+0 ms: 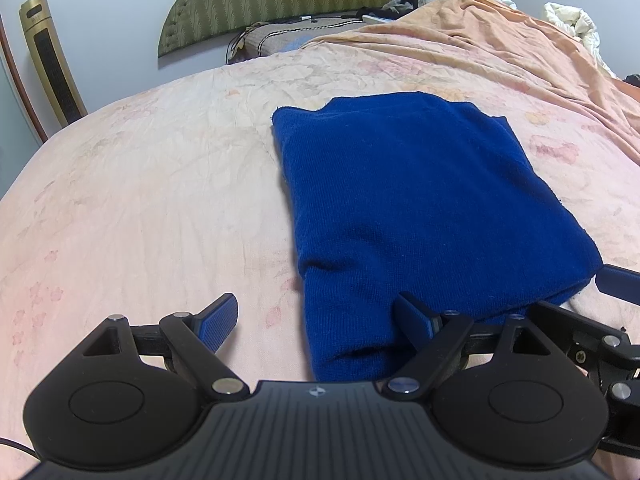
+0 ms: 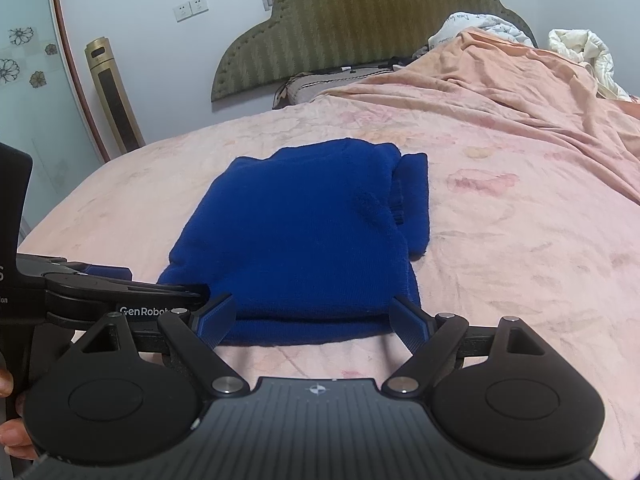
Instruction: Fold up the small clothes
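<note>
I see a folded blue garment (image 1: pixel 432 208) lying flat on a pink floral bedsheet (image 1: pixel 152 184), roughly in the middle of the bed, its near edge toward me. My left gripper (image 1: pixel 318 320) is spread wide and grasping nothing — its right finger lies against the garment's near left corner, while its left finger sits on bare sheet beside the cloth. From the right wrist view, my right gripper (image 2: pixel 312 320) is likewise released, its two fingers standing at either end of the garment's near folded edge, just at the cloth; I cannot tell whether they touch it. The garment's far right side shows a narrower layer sticking out past the top fold. Beyond it, a rumpled orange blanket (image 2: pixel 500 80) is heaped toward the green padded headboard (image 2: pixel 360 20), and a gold tower fan (image 2: pixel 114 96) stands by the wall at left.
</note>
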